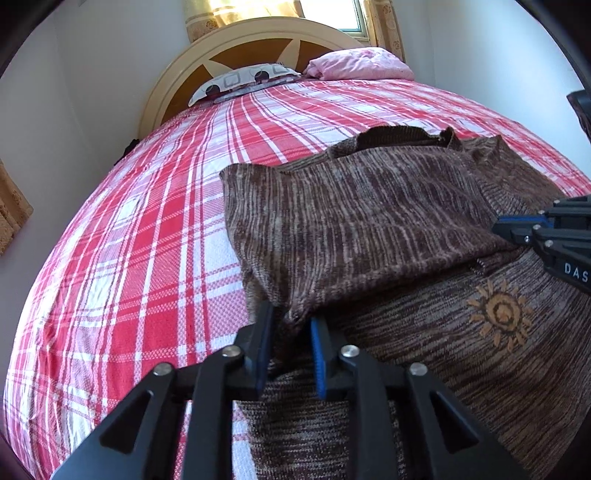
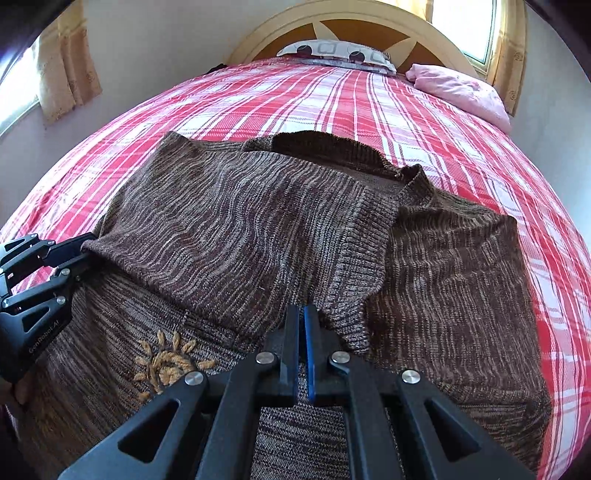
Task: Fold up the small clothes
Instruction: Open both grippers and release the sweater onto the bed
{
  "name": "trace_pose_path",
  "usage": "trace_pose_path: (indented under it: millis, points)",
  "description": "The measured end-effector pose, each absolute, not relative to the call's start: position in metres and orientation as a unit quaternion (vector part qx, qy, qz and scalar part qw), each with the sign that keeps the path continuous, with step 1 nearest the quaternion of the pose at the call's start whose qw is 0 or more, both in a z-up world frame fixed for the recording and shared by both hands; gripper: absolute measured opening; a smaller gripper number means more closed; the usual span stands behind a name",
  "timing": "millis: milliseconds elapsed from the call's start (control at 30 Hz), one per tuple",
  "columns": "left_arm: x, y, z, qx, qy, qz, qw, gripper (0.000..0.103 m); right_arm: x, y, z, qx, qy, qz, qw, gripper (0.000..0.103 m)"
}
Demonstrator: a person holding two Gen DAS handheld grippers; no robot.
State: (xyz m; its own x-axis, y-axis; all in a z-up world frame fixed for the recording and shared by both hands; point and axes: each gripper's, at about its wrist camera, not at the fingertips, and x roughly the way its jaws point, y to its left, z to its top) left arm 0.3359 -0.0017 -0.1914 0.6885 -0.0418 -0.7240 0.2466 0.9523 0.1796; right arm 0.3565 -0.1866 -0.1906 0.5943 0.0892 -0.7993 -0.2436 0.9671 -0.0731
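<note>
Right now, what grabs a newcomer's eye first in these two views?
The brown knit sweater spread on the red plaid bed sheet, one side folded over its front. Next, the orange embroidered sun on the sweater's front, near the camera. Then the left gripper at the fold's corner and the right gripper, shut at the fold's other end.

Both cameras sit just behind their own fingers, tilted down and looking up the bed (image 1: 147,240) toward the headboard (image 1: 236,48). The left wrist view hangs close over the near left edge of the brown sweater (image 1: 369,221); the right gripper (image 1: 496,227) enters at its right edge. The right wrist view hangs close over the sweater's near middle; the left gripper (image 2: 86,246) enters at its left edge. Shared: sweater, sun motif (image 2: 166,363), plaid cover, patterned pillow (image 2: 332,51), pink pillow (image 1: 362,64), curtained window (image 2: 465,22)
</note>
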Motion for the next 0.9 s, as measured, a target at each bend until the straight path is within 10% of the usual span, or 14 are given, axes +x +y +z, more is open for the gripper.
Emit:
trace_pose_path:
  millis: [67,133,167,333,433,900]
  points:
    - [0.333,-0.003,-0.19,0.138,0.382,-0.08,0.91,0.034,0.351,-0.191,-0.188,-0.074,0.436,0.097,0.892,0.003]
    - [0.331,-0.003,-0.188,0.148,0.38,-0.062,0.911,0.094,0.346,-0.194,-0.186,-0.069,0.431,0.104,0.894,0.003]
    - [0.328,-0.001,-0.184,0.147,0.371,-0.051,0.916,0.101,0.343,-0.194,-0.183,-0.07,0.428,0.105,0.895,0.003]
    - [0.327,-0.001,-0.185,0.149,0.371,-0.069,0.914,0.102,0.343,-0.196,-0.174,-0.083,0.416,0.095,0.9,0.012]
    - [0.331,-0.006,-0.189,0.155,0.382,-0.068,0.908,0.102,0.346,-0.209,-0.169,-0.065,0.405,0.07,0.91,0.079]
    - [0.321,-0.002,-0.183,0.138,0.393,-0.066,0.907,0.103,0.333,-0.236,-0.166,-0.041,0.427,0.061,0.901,0.081]
